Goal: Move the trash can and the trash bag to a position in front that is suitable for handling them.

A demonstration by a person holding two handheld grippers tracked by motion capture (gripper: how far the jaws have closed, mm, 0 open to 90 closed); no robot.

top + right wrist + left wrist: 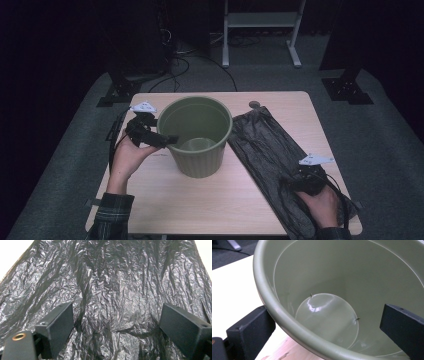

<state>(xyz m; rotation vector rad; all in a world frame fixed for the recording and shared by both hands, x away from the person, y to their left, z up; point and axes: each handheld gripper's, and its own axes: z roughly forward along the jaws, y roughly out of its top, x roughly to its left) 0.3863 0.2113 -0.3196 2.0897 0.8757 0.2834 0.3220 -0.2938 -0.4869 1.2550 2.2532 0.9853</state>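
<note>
An empty olive-green plastic bin (197, 134) stands upright in the middle of the wooden table (200, 200). My left gripper (169, 140) is at its left rim. In the left gripper view the left gripper (327, 331) is open, the bin's rim (287, 322) running between the jaws, one jaw outside the wall and one inside. A crumpled black plastic bag (265, 150) lies flat on the table's right side. My right gripper (295, 181) hovers low over the bag's near end. Seen from the right gripper view, the right gripper (117, 330) is open above the bag (112, 290), with nothing pinched.
A small round mark (254, 104) sits at the table's far edge by the bag's tip. Beyond the table are black stand bases (120, 92) (347, 90), a white metal frame (260, 30) and floor cables (185, 65). Bare tabletop lies in front of the bin.
</note>
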